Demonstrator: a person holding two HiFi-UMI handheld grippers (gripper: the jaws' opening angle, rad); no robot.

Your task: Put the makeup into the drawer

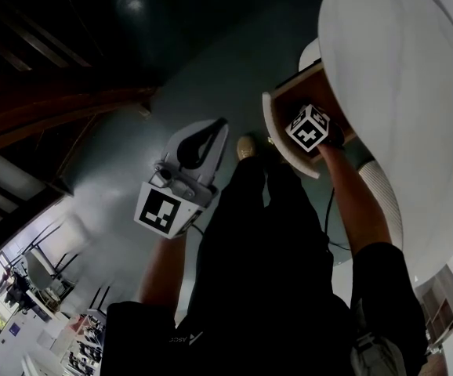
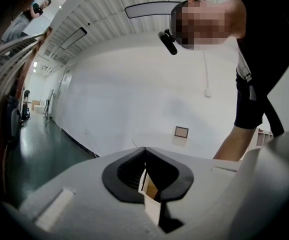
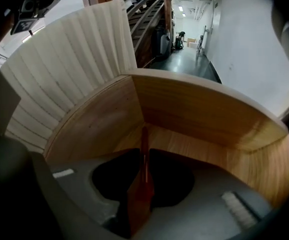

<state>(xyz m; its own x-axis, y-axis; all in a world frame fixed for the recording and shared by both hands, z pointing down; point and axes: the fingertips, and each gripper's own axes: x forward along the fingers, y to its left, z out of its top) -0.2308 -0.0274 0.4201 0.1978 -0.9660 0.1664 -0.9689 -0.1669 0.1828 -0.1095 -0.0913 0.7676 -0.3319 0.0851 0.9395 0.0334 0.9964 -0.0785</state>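
Note:
The wooden drawer [image 1: 289,94] stands pulled out of a white round table [image 1: 399,69]. My right gripper's marker cube [image 1: 309,128] sits over the drawer and hides its jaws in the head view. In the right gripper view, my right gripper [image 3: 144,151] is inside the drawer [image 3: 199,116], pointing into a corner. It is shut on a slim, glossy reddish-brown makeup stick [image 3: 144,136] that pokes just past the tips. My left gripper [image 1: 219,125] hangs over the floor away from the drawer. Its jaws [image 2: 144,151] are shut, with no makeup showing past their tips.
The person's dark trousers [image 1: 266,241] and a shoe [image 1: 246,147] fill the middle of the head view, on a dark green floor [image 1: 132,155]. Ribbed white panelling [image 3: 69,64] rises beside the drawer. Wooden stairs [image 1: 46,108] run along the left.

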